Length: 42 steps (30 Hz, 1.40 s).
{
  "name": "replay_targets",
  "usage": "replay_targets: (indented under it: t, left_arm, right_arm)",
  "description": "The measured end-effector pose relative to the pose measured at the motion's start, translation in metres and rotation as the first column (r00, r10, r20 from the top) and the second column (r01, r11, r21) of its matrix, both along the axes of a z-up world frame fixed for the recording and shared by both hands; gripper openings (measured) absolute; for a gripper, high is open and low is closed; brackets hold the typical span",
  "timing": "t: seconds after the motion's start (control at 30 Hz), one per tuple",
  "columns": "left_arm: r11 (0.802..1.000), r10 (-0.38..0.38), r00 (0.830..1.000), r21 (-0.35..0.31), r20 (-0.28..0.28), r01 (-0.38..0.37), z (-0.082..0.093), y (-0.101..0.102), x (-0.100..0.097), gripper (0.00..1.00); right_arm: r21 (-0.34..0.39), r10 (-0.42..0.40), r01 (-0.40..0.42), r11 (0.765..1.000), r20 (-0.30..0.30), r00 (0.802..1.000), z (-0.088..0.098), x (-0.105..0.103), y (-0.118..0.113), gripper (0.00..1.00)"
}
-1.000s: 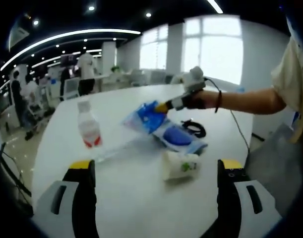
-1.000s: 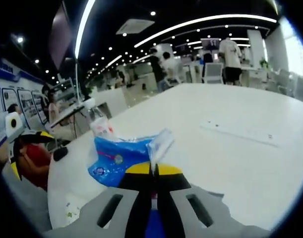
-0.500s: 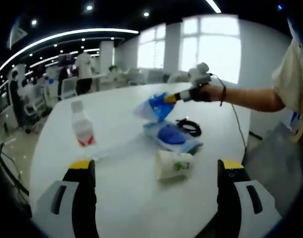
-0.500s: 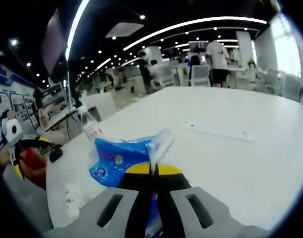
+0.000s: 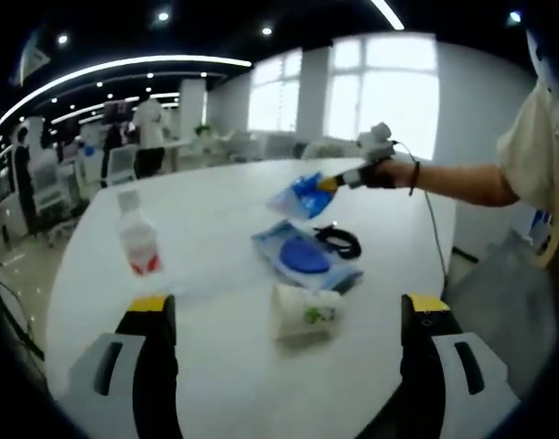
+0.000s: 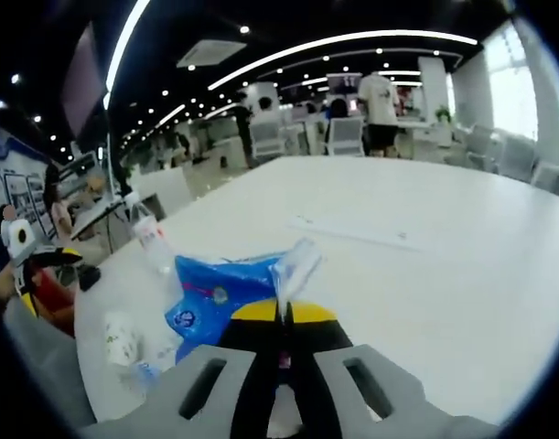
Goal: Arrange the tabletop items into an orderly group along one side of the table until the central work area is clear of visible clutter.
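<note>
Left gripper view, itemised. Left claw (image 5: 284,352): jaws set wide apart, holding nothing, poised low over the near edge of the counter (image 5: 206,210). Counter: white, broad, glossy. Items on it: one clear bottle (image 5: 137,245) with a red label, upright, standing apart toward the far left; one white paper cup (image 5: 305,314) with a green mark, lying on its side, nearest the left claw; one flat blue packet (image 5: 305,254) lying just beyond the cup; one coil of black cable (image 5: 339,240) just beside that packet. Right claw (image 5: 332,182): entering from the right on a person's outstretched arm, clamped on a second blue bag (image 5: 299,194) held clear of the counter above the packet and cable.

Right gripper view, itemised. Right claw (image 6: 281,322): yellow-tipped jaws pressed together on the bag's clear plastic edge. Blue bag (image 6: 226,295): soft, crinkled film, blue printed body with a transparent margin, hanging loose to the left of the jaws; likely light and floppy in handling. Paper cup (image 6: 120,340) and bottle (image 6: 149,241) visible on the counter further left.

Step in hand, as judged: carrying the lifted bag toward one side of the counter. Progress: early; four items lie loosely across the middle. Next move calls for setting the bag down flat near an edge and opening the jaws, with the left claw well placed for the toppled cup.
</note>
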<state>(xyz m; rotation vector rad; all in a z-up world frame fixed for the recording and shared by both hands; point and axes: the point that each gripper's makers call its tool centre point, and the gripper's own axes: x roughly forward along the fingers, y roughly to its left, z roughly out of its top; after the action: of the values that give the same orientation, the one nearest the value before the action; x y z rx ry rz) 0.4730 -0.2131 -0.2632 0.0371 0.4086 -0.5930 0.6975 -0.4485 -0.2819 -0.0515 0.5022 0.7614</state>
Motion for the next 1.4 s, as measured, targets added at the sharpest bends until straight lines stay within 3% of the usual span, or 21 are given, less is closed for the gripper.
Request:
replay_targets:
  t: [0.43, 1.4]
  left_arm:
    - [1.000, 0.009, 1.000, 0.006, 0.013, -0.009, -0.001, 0.001, 0.004, 1.00]
    - [1.000, 0.016, 1.000, 0.006, -0.001, -0.016, -0.005, 0.002, 0.004, 1.00]
  right_arm:
    - [0.008, -0.093, 0.093, 0.996, -0.008, 0.996, -0.004, 0.015, -0.051, 0.01]
    - [-0.045, -0.198, 0.198, 0.979, 0.007, 0.980, -0.023, 0.035, -0.115, 0.02]
